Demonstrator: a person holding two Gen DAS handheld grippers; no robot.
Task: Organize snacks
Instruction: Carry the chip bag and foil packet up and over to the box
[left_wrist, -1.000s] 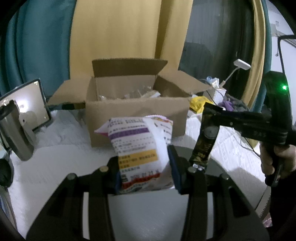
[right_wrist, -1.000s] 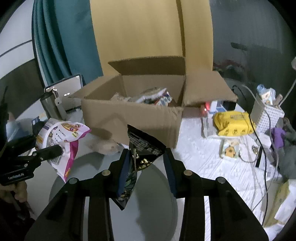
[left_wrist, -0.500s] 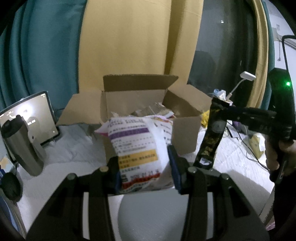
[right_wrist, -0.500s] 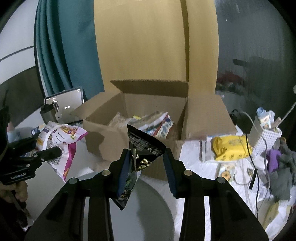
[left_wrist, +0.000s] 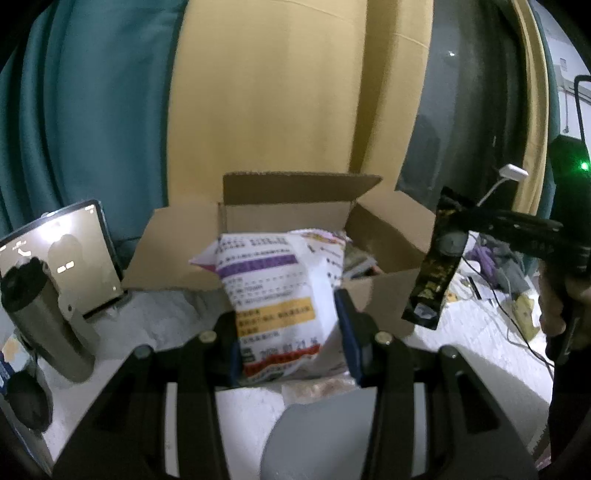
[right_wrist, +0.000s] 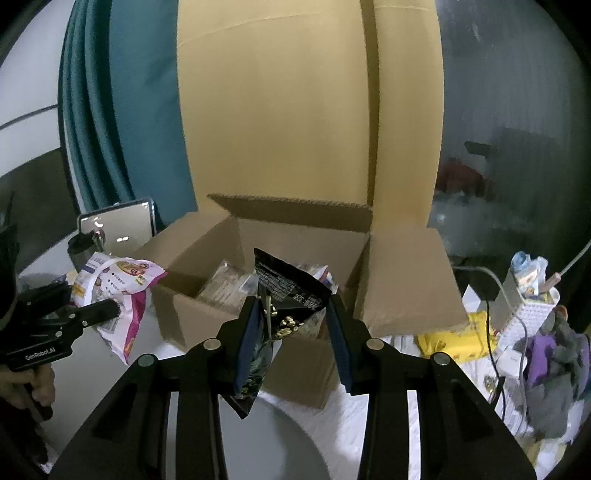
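Snacks: a white snack bag (left_wrist: 280, 295) with purple and yellow print, and a black snack packet (right_wrist: 284, 299) with gold print, both held up in the air in front of the cardboard box (right_wrist: 406, 280).
Left gripper (left_wrist: 288, 347): clamped on the lower part of the white snack bag, which stands upright between its blue pads.
Right gripper (right_wrist: 291, 332): pinching the black snack packet, which hangs crooked, one corner drooping below the fingers.
Cardboard box: flaps open, more packets already inside, standing on the white table (left_wrist: 147, 317).
Left of the box: a steel flask (left_wrist: 44, 317) just beside a propped-up tablet (left_wrist: 62, 258).
Right of the box: a yellow pack (right_wrist: 454, 339), cables, a white basket (right_wrist: 532, 314).
Backdrop: teal curtain (left_wrist: 81, 110) beside a yellow curtain (left_wrist: 280, 85).
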